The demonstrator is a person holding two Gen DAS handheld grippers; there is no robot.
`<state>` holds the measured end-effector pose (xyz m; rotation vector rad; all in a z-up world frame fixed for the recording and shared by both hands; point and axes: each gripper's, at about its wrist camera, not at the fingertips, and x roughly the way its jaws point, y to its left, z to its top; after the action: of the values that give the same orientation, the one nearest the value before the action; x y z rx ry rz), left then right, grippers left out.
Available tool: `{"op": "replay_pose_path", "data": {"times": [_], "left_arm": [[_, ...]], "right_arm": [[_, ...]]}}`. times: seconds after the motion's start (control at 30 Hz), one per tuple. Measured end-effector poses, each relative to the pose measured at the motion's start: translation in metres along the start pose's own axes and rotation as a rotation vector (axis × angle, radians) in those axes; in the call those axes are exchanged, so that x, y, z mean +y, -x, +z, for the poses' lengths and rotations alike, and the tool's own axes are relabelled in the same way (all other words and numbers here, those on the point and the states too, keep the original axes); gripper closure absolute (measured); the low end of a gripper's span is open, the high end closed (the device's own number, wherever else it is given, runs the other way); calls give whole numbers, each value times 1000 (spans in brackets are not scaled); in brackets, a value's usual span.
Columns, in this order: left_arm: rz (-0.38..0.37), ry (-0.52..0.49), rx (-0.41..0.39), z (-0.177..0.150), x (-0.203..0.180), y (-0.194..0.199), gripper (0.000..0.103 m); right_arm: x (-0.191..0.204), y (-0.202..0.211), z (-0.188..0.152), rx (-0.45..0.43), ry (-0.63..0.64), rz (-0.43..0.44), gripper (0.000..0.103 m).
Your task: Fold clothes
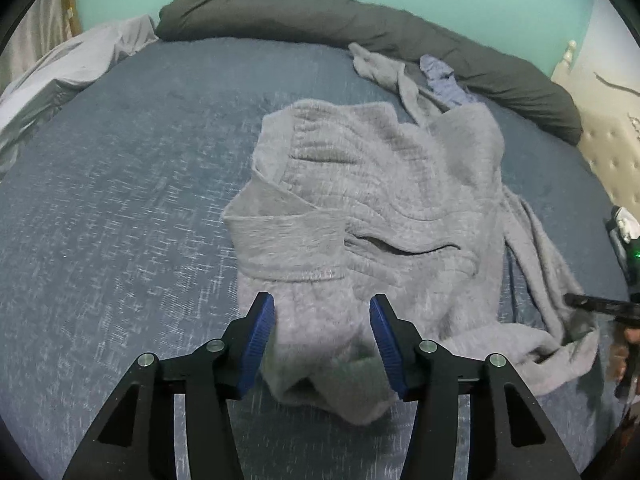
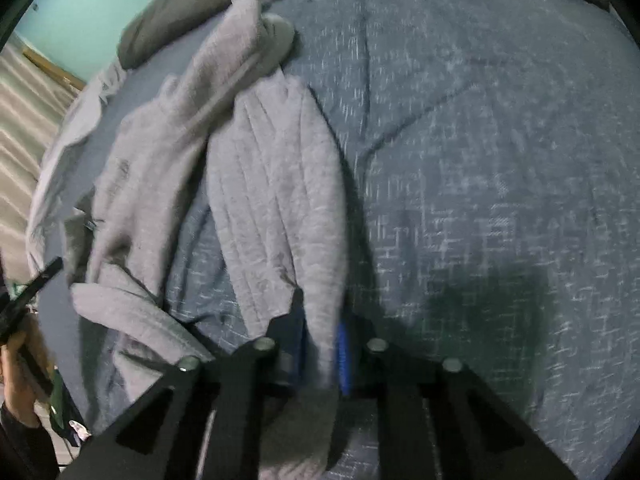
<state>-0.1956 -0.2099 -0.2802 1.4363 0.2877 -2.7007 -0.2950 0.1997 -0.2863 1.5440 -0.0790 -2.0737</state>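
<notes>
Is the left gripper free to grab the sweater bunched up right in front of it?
Probably yes. The left gripper has its jaws apart, nothing held, and the grey sweater bunches up between them on the blue bed cover, with nothing in between.

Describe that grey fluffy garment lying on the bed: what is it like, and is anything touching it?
The grey garment looks like a soft, fleecy sweater with ribbed, quilted-looking lines. It lies crumpled and partly folded on the blue bedcover, one long sleeve stretched out. A bunched end sits between the open jaws of the left gripper, whose blue pads do not press on it. The right gripper is shut on the sleeve's end. More grey cloth trails toward the dark bolster.
</notes>
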Motion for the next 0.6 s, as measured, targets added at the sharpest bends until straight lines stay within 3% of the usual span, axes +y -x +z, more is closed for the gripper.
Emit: {"op": "replay_pose_path", "data": {"times": [0.03,0.13,0.33,0.6], "left_arm": [[4,-3,7,1,0,-3,52],[17,-9,21,1,2,-9,93],[33,-9,-11,-2,12,13,99],[35,15,-55,-4,34,57,99]], "right_arm": [[-2,8,1,-21,0,2,93],[-14,49,7,-104,3,-5,93],[-43,127,9,-236,-5,-48,94],[-69,200,-20,-323,-40,-67,94]]}}
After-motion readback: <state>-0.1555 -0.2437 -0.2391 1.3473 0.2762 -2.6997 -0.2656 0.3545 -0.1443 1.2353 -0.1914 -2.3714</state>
